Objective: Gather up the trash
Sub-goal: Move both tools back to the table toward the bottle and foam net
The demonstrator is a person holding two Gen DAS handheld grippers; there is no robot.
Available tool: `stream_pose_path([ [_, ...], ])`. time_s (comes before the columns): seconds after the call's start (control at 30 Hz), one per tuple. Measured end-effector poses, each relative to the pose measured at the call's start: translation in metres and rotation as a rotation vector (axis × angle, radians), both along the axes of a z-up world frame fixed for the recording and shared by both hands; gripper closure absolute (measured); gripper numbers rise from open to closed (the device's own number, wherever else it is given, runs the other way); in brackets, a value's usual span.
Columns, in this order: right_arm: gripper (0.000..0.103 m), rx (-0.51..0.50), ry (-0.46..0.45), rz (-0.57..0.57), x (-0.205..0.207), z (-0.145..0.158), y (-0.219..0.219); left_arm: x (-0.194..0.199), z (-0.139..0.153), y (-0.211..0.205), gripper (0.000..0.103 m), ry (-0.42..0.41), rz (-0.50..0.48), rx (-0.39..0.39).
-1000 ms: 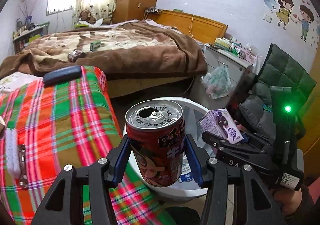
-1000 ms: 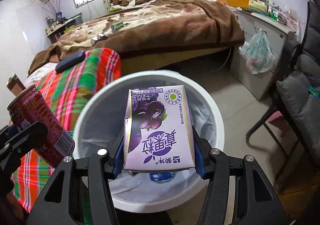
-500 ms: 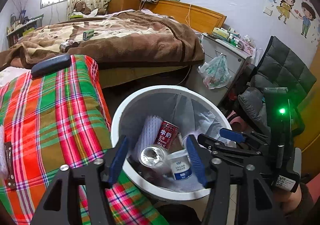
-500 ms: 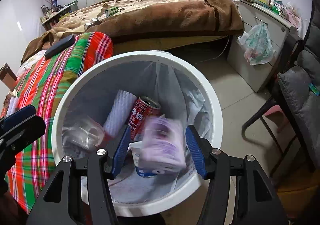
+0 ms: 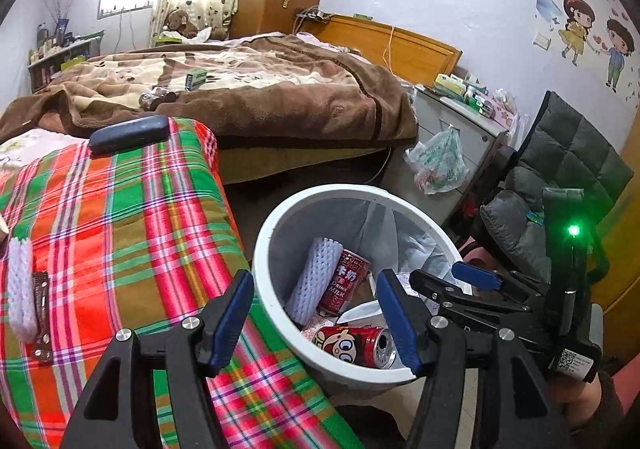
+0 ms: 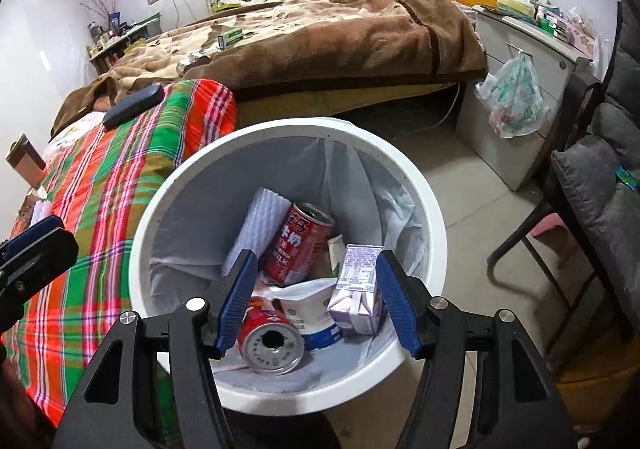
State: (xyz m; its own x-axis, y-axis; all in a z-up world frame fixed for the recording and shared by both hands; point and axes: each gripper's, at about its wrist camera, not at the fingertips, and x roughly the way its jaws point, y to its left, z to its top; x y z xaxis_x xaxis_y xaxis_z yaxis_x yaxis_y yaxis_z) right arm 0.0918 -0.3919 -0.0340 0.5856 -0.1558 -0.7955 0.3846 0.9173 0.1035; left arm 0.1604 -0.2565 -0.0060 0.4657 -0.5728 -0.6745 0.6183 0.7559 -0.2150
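Note:
A white trash bin (image 6: 430, 209) with a liner stands by the plaid-covered bed. In it lie two red drink cans (image 6: 272, 341) (image 6: 300, 245), a purple milk carton (image 6: 358, 285), a yoghurt cup (image 6: 308, 313) and a white foam sleeve (image 6: 256, 229). My right gripper (image 6: 316, 305) is open and empty above the bin. My left gripper (image 5: 316, 321) is open and empty at the bin's (image 5: 264, 249) left rim, with a red can (image 5: 356, 345) below it. The right gripper (image 5: 472, 281) shows at the bin's right side.
A plaid blanket (image 5: 112, 233) carries a white foam sleeve (image 5: 20, 289) with a dark strip beside it and a dark case (image 5: 128, 133). A brown-blanketed bed (image 5: 260, 97), a cabinet with a hanging plastic bag (image 6: 516, 97) and a grey chair (image 6: 600, 189) surround the bin.
Both grippers opened over the bin. The red can and the purple carton dropped in and now lie at rest among the other trash. Both grippers have shifted only slightly.

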Motion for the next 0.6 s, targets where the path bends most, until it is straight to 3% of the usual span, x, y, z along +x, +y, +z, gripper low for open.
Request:
stream_pose_path([
  [0.3,0.040,0.023,-0.073,0.015,-0.001,0.011,0.020,-0.007,0.010,0.047,0.040,-0.032,0.078,-0.018],
  [0.6,0.040,0.033,-0.106,0.099,0.009,0.013,0.060,-0.003,0.011,0.120,0.040,-0.049,0.226,-0.027],
])
